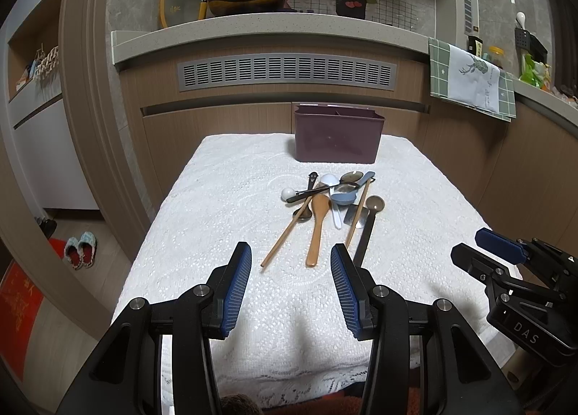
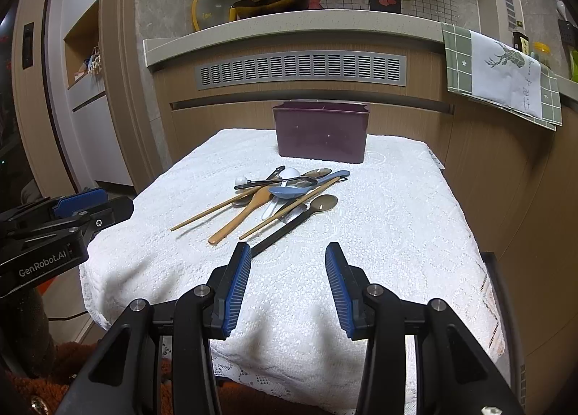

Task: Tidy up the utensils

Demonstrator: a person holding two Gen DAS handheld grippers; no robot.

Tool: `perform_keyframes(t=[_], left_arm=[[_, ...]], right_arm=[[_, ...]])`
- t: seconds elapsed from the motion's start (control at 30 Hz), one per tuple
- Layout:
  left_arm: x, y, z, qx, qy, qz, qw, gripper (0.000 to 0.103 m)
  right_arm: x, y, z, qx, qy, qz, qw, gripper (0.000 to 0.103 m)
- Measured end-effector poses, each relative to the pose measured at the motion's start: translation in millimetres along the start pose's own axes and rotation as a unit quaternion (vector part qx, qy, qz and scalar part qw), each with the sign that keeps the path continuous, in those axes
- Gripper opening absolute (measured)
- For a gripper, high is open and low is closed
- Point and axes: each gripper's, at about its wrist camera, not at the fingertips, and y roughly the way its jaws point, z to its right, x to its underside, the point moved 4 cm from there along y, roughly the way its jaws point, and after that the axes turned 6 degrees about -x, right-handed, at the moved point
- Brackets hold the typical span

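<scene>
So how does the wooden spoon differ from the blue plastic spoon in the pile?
The tan wooden spoon has a long handle running toward the camera; the blue plastic spoon is shorter and lies crosswise. The wooden spoon's bowl sits partly under other utensils; the blue spoon rests on top. Both lie on the white cloth.
</scene>
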Motion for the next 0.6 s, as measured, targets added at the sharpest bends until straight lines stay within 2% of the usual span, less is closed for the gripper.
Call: perform_keyframes(t=[0.6], left_arm=[[0.8, -0.3, 0.2, 0.001, 0.000, -0.001, 1.0000, 0.047]], right_arm=[[-0.2, 1.3, 0.1, -0.003, -0.002, 0.003, 1.000, 0.040]])
